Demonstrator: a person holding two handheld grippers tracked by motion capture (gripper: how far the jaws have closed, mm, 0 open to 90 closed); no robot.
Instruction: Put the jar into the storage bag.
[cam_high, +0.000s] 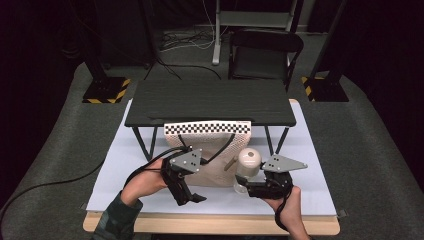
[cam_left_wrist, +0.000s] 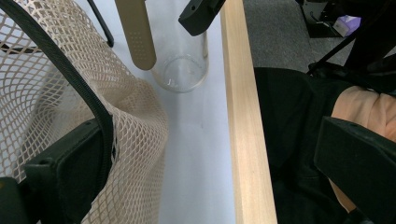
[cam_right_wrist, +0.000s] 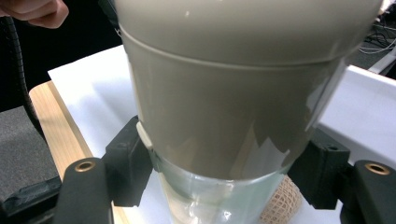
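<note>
Two grippers at work: right gripper (cam_high: 250, 187) clamps a clear glass bottle (cam_right_wrist: 210, 198) with smooth beige cap (cam_high: 248, 159) on the white sheet (cam_high: 125, 165); left gripper (cam_high: 192, 199) pinches a floppy mesh bag's (cam_left_wrist: 135, 140) black edge.

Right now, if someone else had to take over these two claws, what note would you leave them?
Right claw: shut on the glass bottle with the beige cap, upright on the white table near its front edge.
Left claw: gripping the edge of the mesh bag, which lies beside the bottle.
Done: both things are in hand.
Left: the bottle is not yet in the bag; probably it goes in next.
</note>
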